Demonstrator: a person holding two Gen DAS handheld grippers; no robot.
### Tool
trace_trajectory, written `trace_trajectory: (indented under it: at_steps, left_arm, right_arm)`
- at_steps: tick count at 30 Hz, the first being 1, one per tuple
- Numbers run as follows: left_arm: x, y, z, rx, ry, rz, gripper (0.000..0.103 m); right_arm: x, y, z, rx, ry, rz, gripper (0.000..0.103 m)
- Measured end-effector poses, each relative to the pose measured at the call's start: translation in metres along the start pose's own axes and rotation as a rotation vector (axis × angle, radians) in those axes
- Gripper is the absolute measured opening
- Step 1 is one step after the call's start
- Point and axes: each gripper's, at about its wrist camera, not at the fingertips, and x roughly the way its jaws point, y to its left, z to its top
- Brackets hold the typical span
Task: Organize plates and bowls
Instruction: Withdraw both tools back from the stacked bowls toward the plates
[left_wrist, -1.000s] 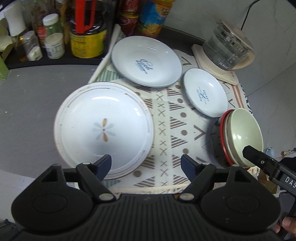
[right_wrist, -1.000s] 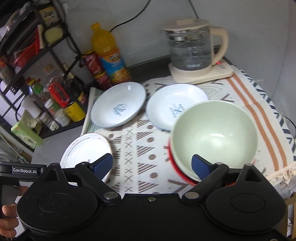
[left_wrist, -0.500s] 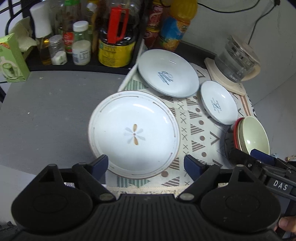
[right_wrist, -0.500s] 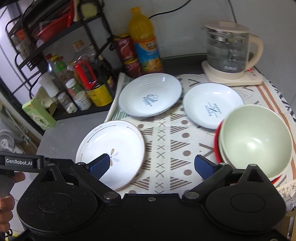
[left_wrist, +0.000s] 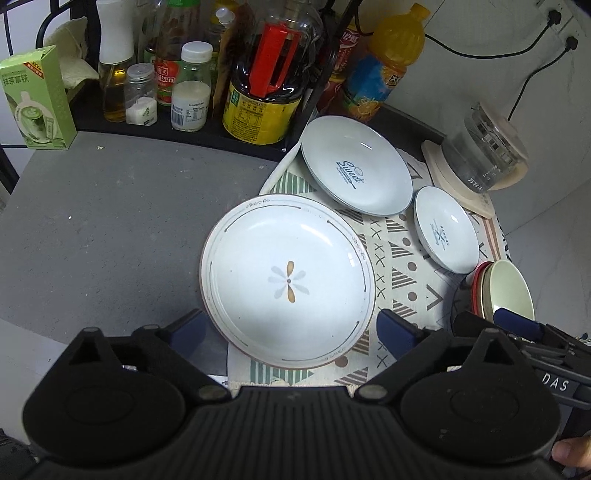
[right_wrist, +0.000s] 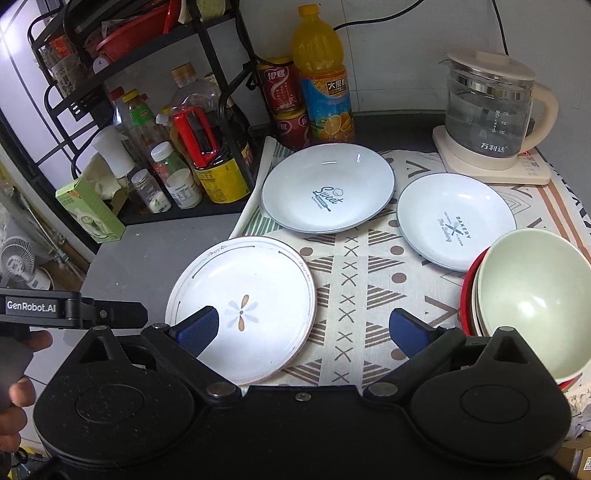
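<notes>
left wrist view: my left gripper (left_wrist: 291, 330) tips steeply down over the near rim of the flower plate (left_wrist: 288, 280), its jaws just opened wide, nothing gripped. my right gripper (right_wrist: 304, 328) tilts down too, spread wide and empty above the patterned cloth (right_wrist: 351, 280). the stacked bowls (right_wrist: 532, 302) sit right of it, two plates beyond.

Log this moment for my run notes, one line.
left gripper: open, just widened | right gripper: open | white flower-print plate: untouched
</notes>
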Motion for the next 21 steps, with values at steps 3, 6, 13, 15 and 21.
trace_trajectory:
  at_steps: [3,6,13,15,21]
  left_arm:
    - [0.005,0.0,0.004,-0.011,0.003,0.012,0.102]
    - [0.011,-0.001,0.009,-0.027,0.014,-0.003,0.102]
    - [0.024,-0.021,0.025,-0.026,0.015,0.014,0.102]
    - [0.026,-0.029,0.032,-0.015,0.013,0.029,0.102]
    - [0.036,-0.049,0.055,-0.013,0.008,0.066,0.102]
  right_arm:
    - [0.002,0.001,0.004,-0.023,-0.004,-0.004,0.1]
    - [0.004,-0.003,0.01,-0.022,-0.014,-0.003,0.102]
    - [0.014,-0.027,0.026,-0.016,-0.011,0.027,0.103]
    - [0.018,-0.032,0.034,-0.019,-0.006,0.043,0.103]
    - [0.03,-0.05,0.059,-0.011,-0.013,0.091,0.103]
